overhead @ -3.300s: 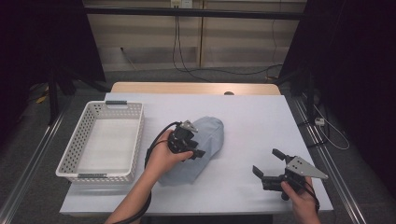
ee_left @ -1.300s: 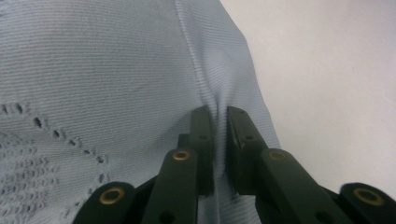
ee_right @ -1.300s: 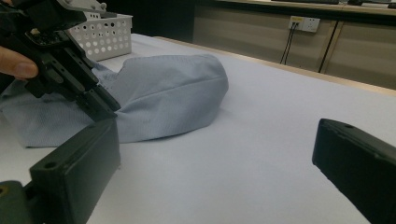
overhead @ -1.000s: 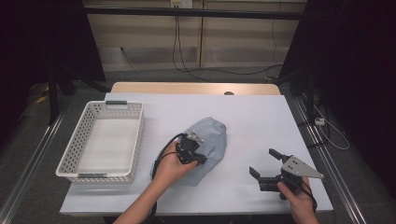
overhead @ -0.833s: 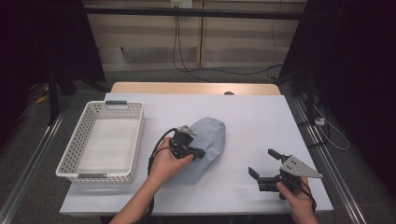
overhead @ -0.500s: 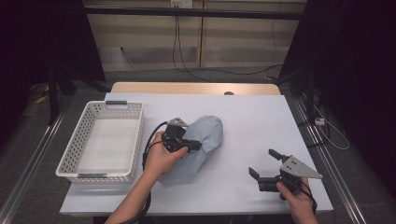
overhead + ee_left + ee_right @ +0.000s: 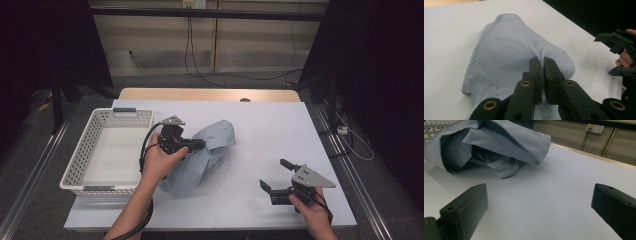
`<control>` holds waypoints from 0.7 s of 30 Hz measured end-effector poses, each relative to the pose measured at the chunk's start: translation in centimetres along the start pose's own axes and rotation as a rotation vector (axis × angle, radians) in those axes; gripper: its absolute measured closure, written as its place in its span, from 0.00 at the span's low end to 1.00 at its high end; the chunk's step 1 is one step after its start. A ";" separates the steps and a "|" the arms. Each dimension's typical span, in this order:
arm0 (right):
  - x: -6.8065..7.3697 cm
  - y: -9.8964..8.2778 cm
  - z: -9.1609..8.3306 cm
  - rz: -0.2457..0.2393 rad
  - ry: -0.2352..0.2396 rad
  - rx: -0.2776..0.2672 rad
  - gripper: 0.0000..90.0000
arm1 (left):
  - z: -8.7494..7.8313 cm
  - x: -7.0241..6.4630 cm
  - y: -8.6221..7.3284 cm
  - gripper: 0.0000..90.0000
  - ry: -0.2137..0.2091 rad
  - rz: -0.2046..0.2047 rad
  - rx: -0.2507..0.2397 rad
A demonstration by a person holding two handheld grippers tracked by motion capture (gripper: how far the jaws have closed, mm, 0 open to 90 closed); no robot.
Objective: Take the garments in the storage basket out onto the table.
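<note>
Cloth (image 7: pixel 202 152) is pinched in the closed left gripper (image 7: pixel 197 145), lifted at that fold and trailing toward the person onto the table (image 7: pixel 280 130); the basket (image 7: pixel 80 170) sits just behind this gripper, while the right gripper (image 7: pixel 280 175) rests wide open and empty, well apart.

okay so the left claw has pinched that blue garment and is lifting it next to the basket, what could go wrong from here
The left claw pinches just a small fold of the light blue garment, so the knit could slip free. Most of the cloth drags on the table and may snag the white basket rim. The right claw stands open and apart, giving no support.
</note>
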State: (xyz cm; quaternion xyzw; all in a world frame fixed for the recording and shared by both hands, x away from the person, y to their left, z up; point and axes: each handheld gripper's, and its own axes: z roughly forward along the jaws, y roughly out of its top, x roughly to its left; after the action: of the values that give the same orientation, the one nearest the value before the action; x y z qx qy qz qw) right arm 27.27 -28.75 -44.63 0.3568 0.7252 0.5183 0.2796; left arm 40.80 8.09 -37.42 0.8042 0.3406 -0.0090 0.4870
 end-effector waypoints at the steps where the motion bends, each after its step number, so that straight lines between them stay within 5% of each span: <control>1: 0.1 0.1 0.2 0.002 0.001 0.000 0.01 | -0.1 0.1 0.0 0.95 0.004 -0.004 -0.007; 21: 3.1 2.7 6.8 -0.050 0.068 0.106 0.09 | -1.5 1.0 -0.5 0.95 0.045 -0.021 -0.049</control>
State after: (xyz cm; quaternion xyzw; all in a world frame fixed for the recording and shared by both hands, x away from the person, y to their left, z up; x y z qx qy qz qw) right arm 31.38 -21.96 -44.30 0.3352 0.7694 0.4838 0.2481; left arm 40.81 9.98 -37.33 0.7883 0.3600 0.0122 0.4988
